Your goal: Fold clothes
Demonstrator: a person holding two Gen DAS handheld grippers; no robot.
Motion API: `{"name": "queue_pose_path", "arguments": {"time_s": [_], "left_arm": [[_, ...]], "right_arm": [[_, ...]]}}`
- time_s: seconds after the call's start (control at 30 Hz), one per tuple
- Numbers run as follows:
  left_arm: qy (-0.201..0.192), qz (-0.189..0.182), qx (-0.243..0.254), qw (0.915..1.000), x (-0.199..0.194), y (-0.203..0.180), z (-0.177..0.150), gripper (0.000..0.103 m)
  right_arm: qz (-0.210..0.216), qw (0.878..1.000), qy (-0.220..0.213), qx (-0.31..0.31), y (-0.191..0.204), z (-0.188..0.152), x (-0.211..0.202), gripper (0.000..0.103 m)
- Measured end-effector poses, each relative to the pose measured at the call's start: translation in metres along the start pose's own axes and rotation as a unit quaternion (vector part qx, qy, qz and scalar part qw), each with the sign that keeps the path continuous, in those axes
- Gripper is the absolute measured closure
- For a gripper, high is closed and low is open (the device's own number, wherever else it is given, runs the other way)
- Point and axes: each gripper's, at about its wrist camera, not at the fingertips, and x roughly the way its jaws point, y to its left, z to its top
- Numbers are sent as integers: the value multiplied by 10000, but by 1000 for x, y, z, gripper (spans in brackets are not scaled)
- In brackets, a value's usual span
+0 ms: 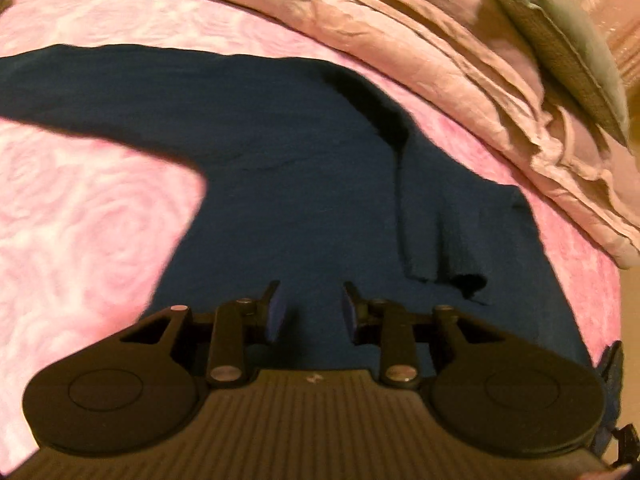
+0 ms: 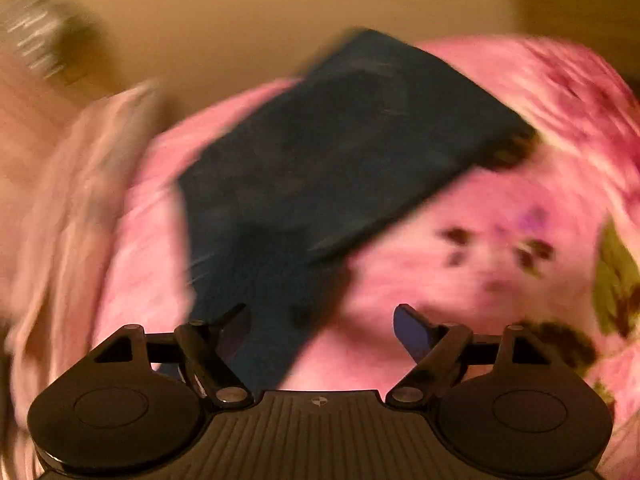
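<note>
Left wrist view: the left claw [image 1: 311, 308] hangs partly spread, released, over the dark blue knit garment [image 1: 288, 184], lying flat on the pink rose-textured bedspread [image 1: 80, 220]; crumpled pale pink bedding [image 1: 420, 48] lies at one o'clock. Right claw [image 2: 322, 320] gapes wide, grasping nothing, the garment [image 2: 340, 152] at twelve o'clock. No writing is legible.

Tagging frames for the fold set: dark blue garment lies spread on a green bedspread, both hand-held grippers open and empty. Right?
Wrong on one point: the bedspread is pink with a rose pattern, not green, as the left wrist view shows. The rest holds: the dark blue garment lies spread on it, and the left hand-held gripper and right hand-held gripper are open with nothing gripped.
</note>
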Motion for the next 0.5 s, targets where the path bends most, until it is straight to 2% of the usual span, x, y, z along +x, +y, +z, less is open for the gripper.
{"name": "queue_pose_path", "arguments": {"time_s": [0.03,0.1,0.17,0.2,0.27,0.3,0.33,0.4,0.43,0.5], "left_arm": [[24,-110,38,9999,7,-4,3,75],[93,-361,91,9993,22,-15,10,73],[185,-647,118,9977,40,-26,17,68],[236,-804,128,9964,48,-31,20,64],[284,-967,142,9948,66,-38,27,62],[312,-993,122,9945,76,-39,30,62],[348,-1019,60,9942,85,-39,33,62],[510,-1050,-115,9931,104,-36,37,62],[627,-1027,-184,9926,113,-34,37,62],[715,-1091,-251,9911,123,-31,37,64]], "right_arm": [[324,9985,237,-380,18,-10,-2,22],[965,9821,1120,-1166,64,-41,12,22],[1693,9496,1997,-1722,116,-85,34,27],[1992,9315,2395,-1879,140,-107,47,42],[2408,8929,3169,-2107,187,-155,73,45],[2572,8777,3381,-2217,208,-177,83,45],[2708,8641,3524,-2363,229,-197,92,45],[2751,8449,3831,-2522,255,-233,109,45],[2695,8388,3979,-2557,264,-249,119,45],[2391,8364,4201,-2585,274,-273,144,46]]}}
